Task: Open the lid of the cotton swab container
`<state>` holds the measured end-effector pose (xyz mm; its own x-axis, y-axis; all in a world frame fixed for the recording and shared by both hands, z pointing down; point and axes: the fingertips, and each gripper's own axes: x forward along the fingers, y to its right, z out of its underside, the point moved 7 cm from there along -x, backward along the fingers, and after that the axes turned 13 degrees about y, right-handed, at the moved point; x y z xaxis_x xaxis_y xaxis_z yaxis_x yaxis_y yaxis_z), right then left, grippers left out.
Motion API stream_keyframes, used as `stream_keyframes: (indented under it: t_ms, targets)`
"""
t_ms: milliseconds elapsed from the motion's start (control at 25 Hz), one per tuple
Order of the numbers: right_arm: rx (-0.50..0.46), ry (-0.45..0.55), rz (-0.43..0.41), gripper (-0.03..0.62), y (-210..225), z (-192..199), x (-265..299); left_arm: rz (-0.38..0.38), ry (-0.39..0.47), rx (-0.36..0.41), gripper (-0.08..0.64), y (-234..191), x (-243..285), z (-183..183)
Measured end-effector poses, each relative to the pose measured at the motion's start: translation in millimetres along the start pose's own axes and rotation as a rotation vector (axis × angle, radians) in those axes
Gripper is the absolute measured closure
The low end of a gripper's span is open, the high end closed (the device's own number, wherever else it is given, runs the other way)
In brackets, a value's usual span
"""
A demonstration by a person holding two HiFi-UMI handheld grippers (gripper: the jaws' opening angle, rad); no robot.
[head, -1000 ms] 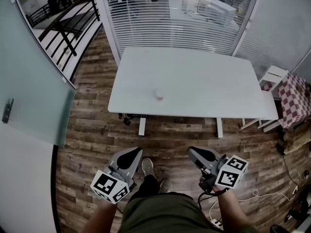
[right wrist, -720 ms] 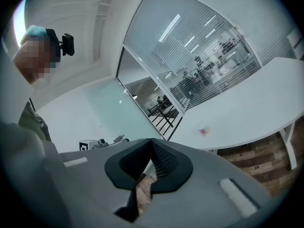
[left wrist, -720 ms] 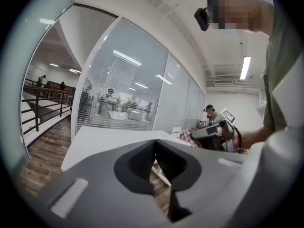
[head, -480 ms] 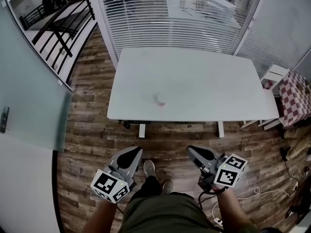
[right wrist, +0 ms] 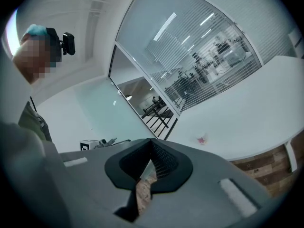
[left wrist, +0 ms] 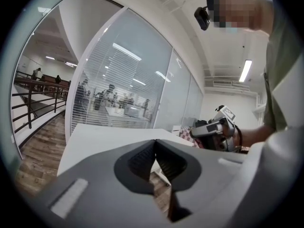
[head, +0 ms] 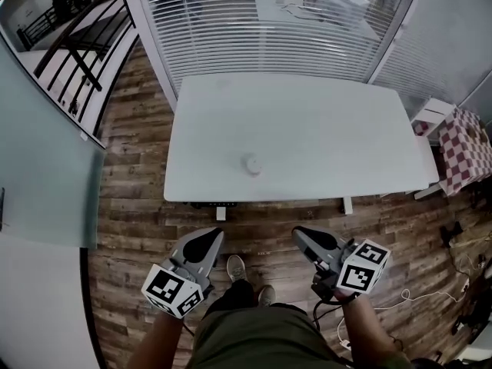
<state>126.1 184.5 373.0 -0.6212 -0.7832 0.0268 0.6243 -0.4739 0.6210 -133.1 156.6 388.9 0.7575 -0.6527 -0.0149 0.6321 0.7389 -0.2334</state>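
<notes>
A small round cotton swab container (head: 251,164) with a pale lid stands on the white table (head: 323,129), near its front edge and left of centre. It shows as a small pinkish spot (right wrist: 202,139) in the right gripper view. Both grippers hang well short of the table, over the wooden floor. My left gripper (head: 213,235) is shut with nothing in it, and its jaw tips (left wrist: 155,140) meet. My right gripper (head: 295,231) is shut and empty too, jaw tips (right wrist: 151,140) together. In the left gripper view the right gripper (left wrist: 214,128) shows at the right.
Wooden plank floor (head: 138,206) lies between me and the table. A glass partition (head: 46,175) stands at the left, blinds (head: 254,29) behind the table. A white stool (head: 432,118) and a red checked cloth (head: 469,148) stand at the table's right end. Cables (head: 407,298) lie on the floor.
The table and container have shifted slightly down and nearer in the head view. Both grippers keep their place at the bottom, shut.
</notes>
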Motion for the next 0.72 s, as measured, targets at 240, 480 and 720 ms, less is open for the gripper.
stream_keyframes:
  t_ms: [240,480,720]
  targets:
    - [0.005,0.004,0.036,0.583,12,-5,25,0.028,-0.018,-0.016,0.552,-29,18,2]
    - [0.010,0.011,0.059,0.583,18,-8,53,0.055,-0.039,-0.011,0.552,-57,30,-1]
    - [0.007,0.024,0.070,0.583,19,-16,75,0.068,-0.043,-0.009,0.552,-78,37,-9]
